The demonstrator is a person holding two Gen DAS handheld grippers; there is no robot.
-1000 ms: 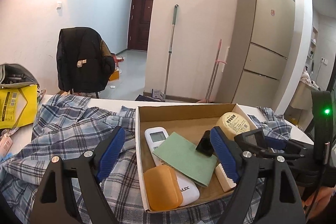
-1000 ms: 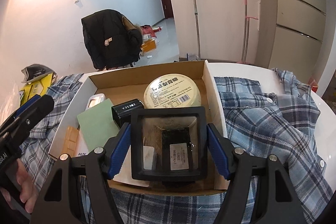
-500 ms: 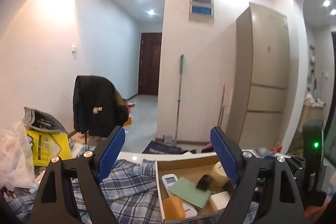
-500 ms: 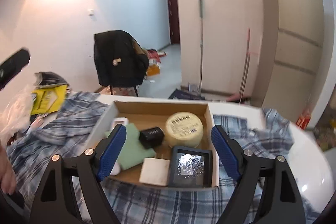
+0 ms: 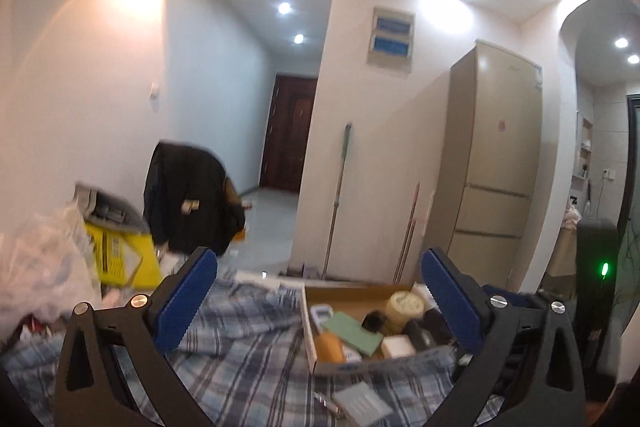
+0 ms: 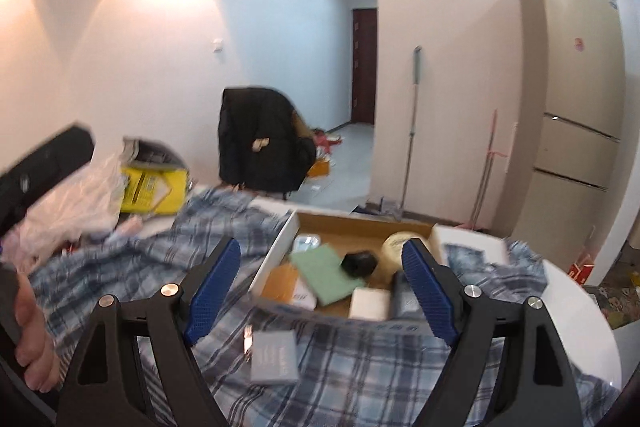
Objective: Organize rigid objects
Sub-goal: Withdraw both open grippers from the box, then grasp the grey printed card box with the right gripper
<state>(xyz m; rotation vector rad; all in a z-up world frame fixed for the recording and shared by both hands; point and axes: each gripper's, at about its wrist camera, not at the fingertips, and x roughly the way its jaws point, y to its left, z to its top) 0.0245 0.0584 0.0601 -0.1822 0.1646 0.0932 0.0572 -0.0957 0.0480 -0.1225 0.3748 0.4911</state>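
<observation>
Cardboard box (image 6: 362, 221) sitting on a plaid shirt (image 6: 360, 367) spread over the white surface (image 6: 576, 311); landmark for everything below.

Inside the box: white remote (image 6: 306, 242) at the far left corner, green flat card (image 6: 326, 273) lying over it, orange case (image 6: 282, 283) at the near left, small black box (image 6: 359, 263) in the middle, round cream tin (image 6: 394, 245) toward the far right, white square block (image 6: 370, 303) against the near wall, dark framed tray (image 6: 402, 297) at the near right.

Outside the box, just in front of its near wall: grey flat card box (image 6: 275, 357) lying on the shirt, apart from the wall. Probably the one piece not yet put away.

Left gripper (image 5: 320, 291): jaws spread wide, having just been opening, nothing between them. Right gripper (image 6: 322, 285): jaws well apart too, having just opened further, nothing held. Both well back from the box and above it.

Handling, as a judgement: grey card box likely light and stiff, thin, lying flat on soft cloth, so hard to get a finger under. Best taken across its two long edges, pressing slightly into the fabric, or tipped up by one short edge first. Smooth faces may slip; a firm squeeze should do no harm. Risk of pinching shirt fabric along with it.
</observation>
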